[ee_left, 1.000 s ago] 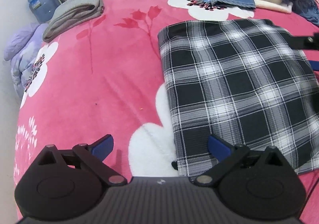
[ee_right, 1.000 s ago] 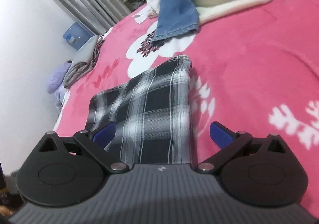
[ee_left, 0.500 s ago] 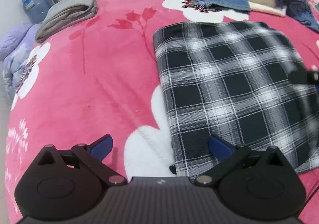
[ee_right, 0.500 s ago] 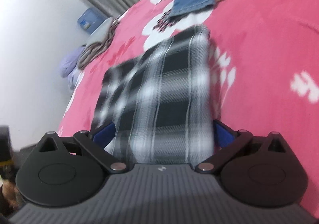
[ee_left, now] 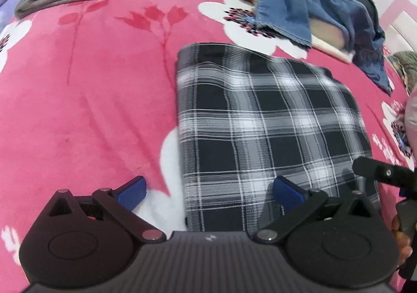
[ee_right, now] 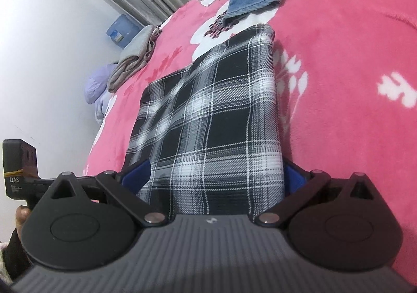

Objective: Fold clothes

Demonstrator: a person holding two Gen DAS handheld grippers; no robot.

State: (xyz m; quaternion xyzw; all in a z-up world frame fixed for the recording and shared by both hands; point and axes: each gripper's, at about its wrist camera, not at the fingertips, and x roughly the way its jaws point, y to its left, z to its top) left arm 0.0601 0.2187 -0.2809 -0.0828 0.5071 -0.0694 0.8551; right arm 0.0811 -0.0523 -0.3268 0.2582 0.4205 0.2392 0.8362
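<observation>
While plaid cloth (ee_left: pixel 263 123) lies folded on pink blanket (ee_left: pixel 91 97), both grippers' jaws gape wide, holding nothing.

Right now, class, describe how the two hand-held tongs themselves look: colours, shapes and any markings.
Both the left tongs and right tongs match: ribbed grey body with a small white logo, two round black discs, black linkage arms with silver pivot pins, blue finger pads. Beside them, a black box reads "DAS".
</observation>
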